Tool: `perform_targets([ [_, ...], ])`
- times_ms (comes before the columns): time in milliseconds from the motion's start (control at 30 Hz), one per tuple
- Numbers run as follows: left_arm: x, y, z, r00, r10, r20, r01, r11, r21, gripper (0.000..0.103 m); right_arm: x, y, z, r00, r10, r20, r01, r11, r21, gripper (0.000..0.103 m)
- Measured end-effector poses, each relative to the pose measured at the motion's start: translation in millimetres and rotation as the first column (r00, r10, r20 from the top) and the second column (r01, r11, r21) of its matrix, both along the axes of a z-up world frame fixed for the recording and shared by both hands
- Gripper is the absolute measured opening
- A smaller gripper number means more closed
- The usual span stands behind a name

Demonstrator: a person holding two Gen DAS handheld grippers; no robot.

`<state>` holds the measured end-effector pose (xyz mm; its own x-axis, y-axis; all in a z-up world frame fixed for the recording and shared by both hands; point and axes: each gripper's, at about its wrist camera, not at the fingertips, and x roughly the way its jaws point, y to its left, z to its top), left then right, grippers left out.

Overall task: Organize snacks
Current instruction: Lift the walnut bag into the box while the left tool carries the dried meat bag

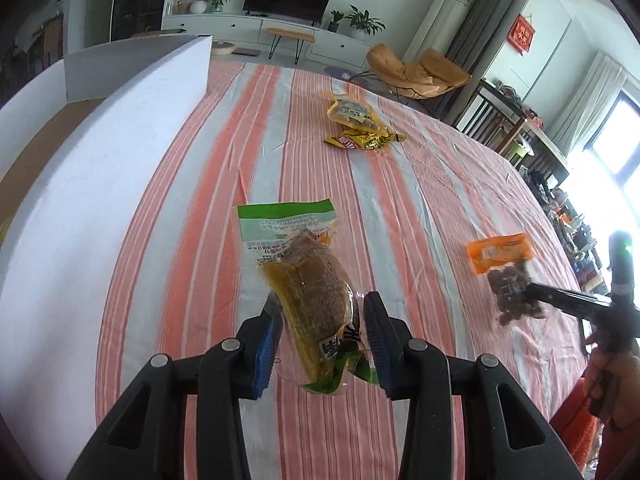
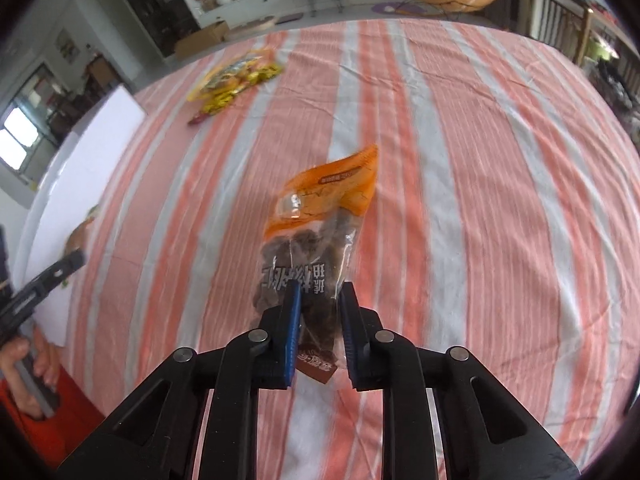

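cloth lies open between white box and far edge.

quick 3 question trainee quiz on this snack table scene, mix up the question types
1. True or false: the left hand-held gripper is shut on the green-topped clear packet of brown snack.
2. The right hand-held gripper holds which packet? A) orange-topped clear packet of dark brown pieces B) yellow foil packet
3. Fill in: the yellow packets lie on the ____ striped cloth.

Key: 1 true; 2 A; 3 orange and white
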<state>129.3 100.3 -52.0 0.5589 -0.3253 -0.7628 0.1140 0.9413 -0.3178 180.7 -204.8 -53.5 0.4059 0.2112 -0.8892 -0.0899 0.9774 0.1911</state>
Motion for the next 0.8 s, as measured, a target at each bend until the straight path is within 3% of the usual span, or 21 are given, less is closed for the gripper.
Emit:
perform_targets([
  [67, -4.9, 0.1, -0.6, 1.000, 0.003, -0.004, -0.003, 1.000, -0.006, 0.040, 4.4, 8.3, -1.8, 1.000, -0.024, 0.004, 0.024, 0.985, -0.169, 0.073],
  [100, -7.5, -1.1, -1.2, 1.000, 0.003, -0.005, -0.003, 1.000, -0.010, 0.040, 5.1, 11.9, -3.6, 1.000, -0.027, 0.005, 0.027, 0.981, -0.193, 0.100],
  [167, -10.2, -3.9, -2.1, 1.000, 0.003, -0.006, -0.003, 1.000, -0.013, 0.040, 8.1, 21.5, -9.7, 0.999, -0.032, -0.011, 0.029, 0.984, -0.175, 0.099],
  [233, -11.8, -7.4, -3.1, 1.000, -0.003, -0.009, 0.003, 1.000, -0.012, 0.040, 13.1, 37.6, -27.5, 0.996, -0.012, -0.085, -0.001, 0.989, -0.150, 0.103],
  [267, -13.0, -9.5, -3.9, 1.000, -0.009, -0.013, 0.009, 1.000, -0.011, 0.040, 15.1, 52.8, -38.6, 0.995, 0.010, -0.099, -0.036, 0.965, -0.261, 0.103],
  [300, -14.4, -10.9, -4.4, 1.000, -0.016, -0.016, 0.016, 1.000, -0.010, 0.040, 14.6, 58.7, -38.9, 0.997, 0.044, -0.065, -0.060, 0.956, -0.288, 0.102],
  [367, -18.0, -9.5, -2.8, 1.000, -0.021, -0.014, 0.021, 1.000, -0.006, 0.040, 18.9, 50.3, -41.6, 0.998, 0.045, -0.048, -0.054, 0.974, -0.222, 0.100],
  [433, -22.1, -5.1, -0.1, 1.000, -0.017, -0.008, 0.017, 1.000, -0.011, 0.041, 17.6, 34.6, -38.5, 1.000, 0.002, -0.027, -0.007, 0.986, -0.169, 0.082],
  [467, -22.6, -3.0, 0.8, 1.000, -0.014, -0.007, 0.013, 1.000, -0.019, 0.041, 15.3, 29.7, -34.1, 1.000, 0.003, -0.015, -0.006, 0.988, -0.156, 0.079],
  [500, -22.9, -0.4, 2.0, 1.000, -0.007, -0.009, 0.007, 0.999, -0.035, 0.041, 12.3, 21.7, -26.4, 1.000, 0.003, 0.002, -0.003, 0.995, -0.102, 0.065],
  [600, -23.6, 2.1, 8.1, 1.000, -0.005, -0.007, 0.004, 0.996, -0.088, 0.041, 7.3, 2.6, -11.7, 1.000, -0.018, 0.012, 0.017, 1.000, 0.020, 0.065],
  [700, -27.7, 0.6, 20.3, 1.000, -0.019, 0.015, 0.021, 0.995, -0.100, 0.041, 3.1, -11.6, -0.1, 0.999, -0.032, 0.033, 0.030, 0.997, 0.068, 0.065],
  [800, -33.9, 6.7, 38.3, 0.999, -0.023, 0.041, 0.028, 0.991, -0.129, 0.041, -1.6, -13.9, 15.7, 0.997, -0.062, 0.045, 0.052, 0.979, 0.196, 0.065],
])
